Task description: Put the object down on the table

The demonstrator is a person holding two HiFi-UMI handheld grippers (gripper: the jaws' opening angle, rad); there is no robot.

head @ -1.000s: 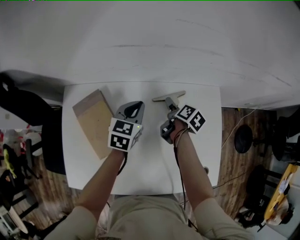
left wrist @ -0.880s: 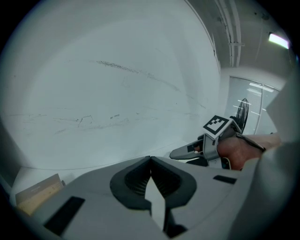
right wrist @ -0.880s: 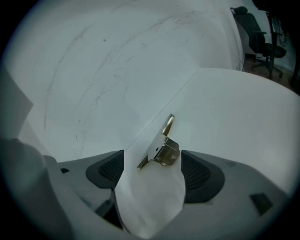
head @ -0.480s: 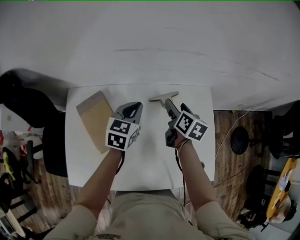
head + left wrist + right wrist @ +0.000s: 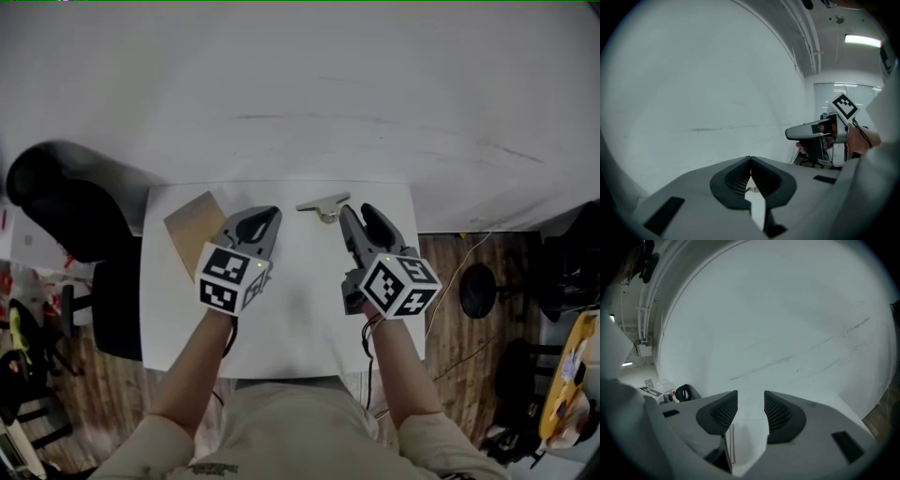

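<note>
A small T-shaped tool [image 5: 323, 203] with a pale crossbar lies flat on the white table [image 5: 300, 309], near its far edge. My right gripper [image 5: 361, 216] sits just behind and to the right of the tool, not touching it. Its jaws are closing, and a clear gap with nothing in it still shows between them in the right gripper view [image 5: 751, 401]. A thin pale strip [image 5: 730, 446] lies on the table low between those jaws. My left gripper [image 5: 267, 217] hovers left of the tool with its jaws pressed together and empty [image 5: 750, 161].
A brown cardboard envelope [image 5: 190, 225] lies on the table's left part, beside the left gripper. A white wall rises right behind the table. A black chair [image 5: 66, 211] stands at the left and wooden floor with a stool base [image 5: 478, 278] at the right.
The right gripper has let go of the T-shaped tool's handle and drawn back toward me, leaving the tool on the table. The left gripper shifted slightly left and back.
</note>
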